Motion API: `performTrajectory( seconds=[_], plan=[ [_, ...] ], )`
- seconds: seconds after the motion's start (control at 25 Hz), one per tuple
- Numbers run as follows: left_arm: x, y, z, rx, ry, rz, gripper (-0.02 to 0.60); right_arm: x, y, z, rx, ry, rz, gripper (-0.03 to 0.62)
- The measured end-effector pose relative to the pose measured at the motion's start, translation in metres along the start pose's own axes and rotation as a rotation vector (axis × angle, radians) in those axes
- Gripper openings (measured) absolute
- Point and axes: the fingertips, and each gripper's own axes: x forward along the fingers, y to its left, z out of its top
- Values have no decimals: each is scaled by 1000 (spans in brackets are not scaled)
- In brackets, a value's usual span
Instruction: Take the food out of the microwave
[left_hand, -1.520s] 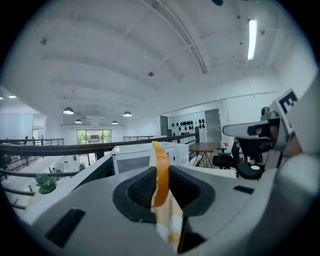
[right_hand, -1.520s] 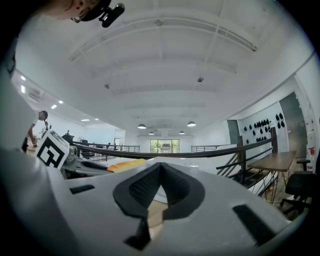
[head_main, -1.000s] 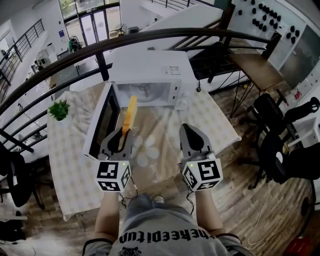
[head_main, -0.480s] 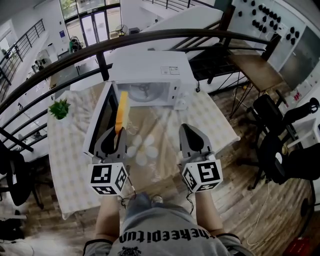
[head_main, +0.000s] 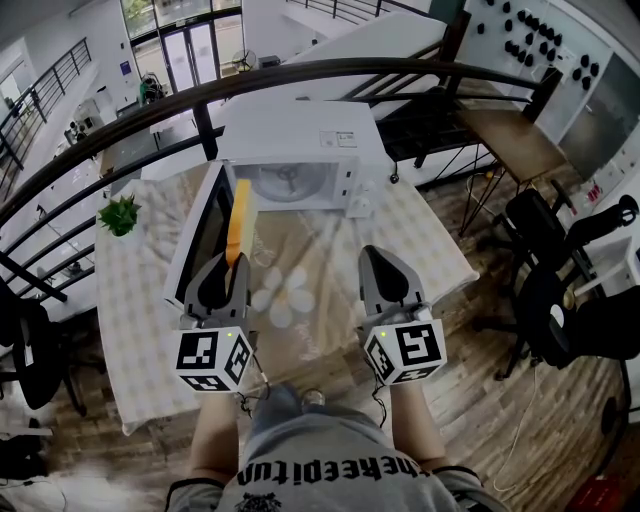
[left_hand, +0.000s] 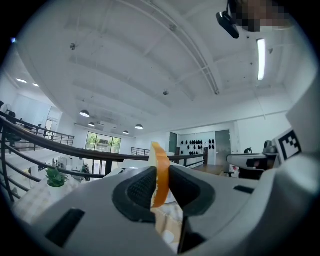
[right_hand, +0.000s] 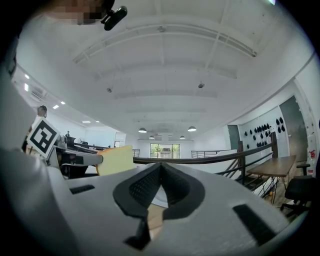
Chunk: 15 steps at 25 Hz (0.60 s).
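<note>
A flat slice of food (head_main: 238, 220) with an orange crust stands on edge in my left gripper (head_main: 227, 264), which is shut on its lower end. The slice (left_hand: 159, 167) rises between the dark pads in the left gripper view and hangs over the table in front of the open door (head_main: 203, 238) of the white microwave (head_main: 296, 148). The lit cavity (head_main: 290, 186) looks empty apart from its turntable. My right gripper (head_main: 379, 258) hovers level at the right, jaws shut with nothing between them (right_hand: 160, 171). The pale slice (right_hand: 116, 160) shows at its left.
The microwave stands at the far side of a table (head_main: 420, 240) covered with a checked cloth with flower prints. A small potted plant (head_main: 119, 217) sits at the table's left corner. A dark railing (head_main: 330, 70) curves behind; chairs (head_main: 560, 300) stand to the right.
My left gripper has shifted left and risen slightly with the slice, which now stands before the open door instead of the cavity mouth. The right gripper has stayed put.
</note>
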Motion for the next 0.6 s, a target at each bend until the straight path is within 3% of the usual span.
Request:
performTrajectory(
  seconds=[0.6],
  plan=[
    [-6,-10,3,1,-16,6,74,-7,-4,2,7,-16,12,3]
  ],
)
